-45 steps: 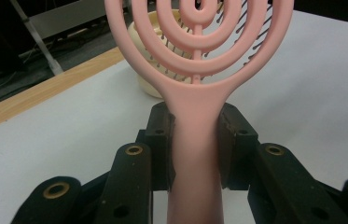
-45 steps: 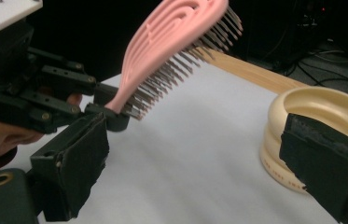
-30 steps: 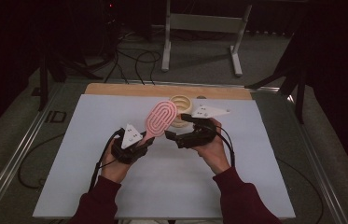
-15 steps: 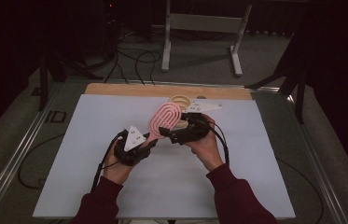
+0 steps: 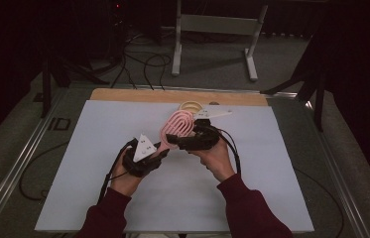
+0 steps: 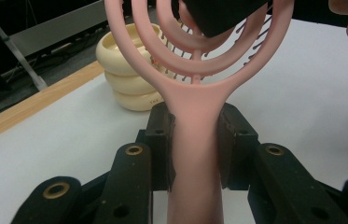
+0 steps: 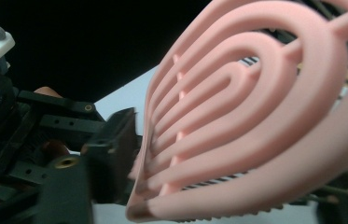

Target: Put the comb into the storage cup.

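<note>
Left gripper (image 6: pixel 195 140) clamped on pink hairbrush (image 5: pixel 176 127) handle, right gripper (image 5: pixel 185 140) jaws just closing around brush head, pad contact unclear, cream rings (image 6: pixel 132 74) behind.

My left gripper (image 5: pixel 158 148) sits low and left of the table's middle, clamped on the handle of the hairbrush (image 5: pixel 176 128), whose head rises up and away toward the far edge; my right gripper (image 5: pixel 172 140) comes in from the right, its jaws just closing about the brush head. Behind the brush, near the far edge of the sheet (image 5: pixel 88 163), stands a stack of rings (image 6: pixel 127 70); the sheet lies on the wooden board (image 5: pixel 138 95).
</note>
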Available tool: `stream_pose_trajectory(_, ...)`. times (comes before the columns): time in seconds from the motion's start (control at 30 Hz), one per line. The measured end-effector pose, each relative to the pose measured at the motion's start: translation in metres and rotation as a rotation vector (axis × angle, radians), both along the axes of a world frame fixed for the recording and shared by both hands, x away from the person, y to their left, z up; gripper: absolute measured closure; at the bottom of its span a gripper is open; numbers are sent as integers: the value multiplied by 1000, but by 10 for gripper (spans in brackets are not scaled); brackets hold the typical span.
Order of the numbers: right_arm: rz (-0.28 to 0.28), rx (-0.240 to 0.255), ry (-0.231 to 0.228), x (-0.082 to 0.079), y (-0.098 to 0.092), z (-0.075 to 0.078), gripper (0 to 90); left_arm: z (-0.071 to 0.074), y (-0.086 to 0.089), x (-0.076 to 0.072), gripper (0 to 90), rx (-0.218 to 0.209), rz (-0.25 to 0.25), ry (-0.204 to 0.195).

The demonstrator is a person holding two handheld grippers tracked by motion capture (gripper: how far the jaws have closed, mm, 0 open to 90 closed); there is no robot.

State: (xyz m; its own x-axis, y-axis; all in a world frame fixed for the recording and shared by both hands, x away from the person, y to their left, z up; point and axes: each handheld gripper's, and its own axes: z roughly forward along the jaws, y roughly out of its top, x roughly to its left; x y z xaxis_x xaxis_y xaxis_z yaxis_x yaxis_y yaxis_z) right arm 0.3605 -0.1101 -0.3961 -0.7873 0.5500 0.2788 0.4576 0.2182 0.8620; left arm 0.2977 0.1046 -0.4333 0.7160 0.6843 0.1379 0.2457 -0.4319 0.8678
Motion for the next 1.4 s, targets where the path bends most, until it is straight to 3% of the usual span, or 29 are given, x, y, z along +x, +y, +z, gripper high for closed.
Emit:
stream_pose_trajectory(0.2,28,35,39,2,-1,-1,520,-1,0,0,696,0,-5,1)
stream_pose_trajectory(0.7,64,79,138,4,2,-5,622,-4,-2,2,698,32,0,9)
stream_pose_trajectory(0.97,47,90,134,0,5,-3,631,-3,0,2,696,20,0,7)
stream_pose_trajectory(1.23,48,77,102,-4,8,-1,633,-3,1,2,684,24,5,2)
stream_pose_trajectory(1.4,54,74,97,-5,10,-1,633,-4,2,3,585,13,21,3)
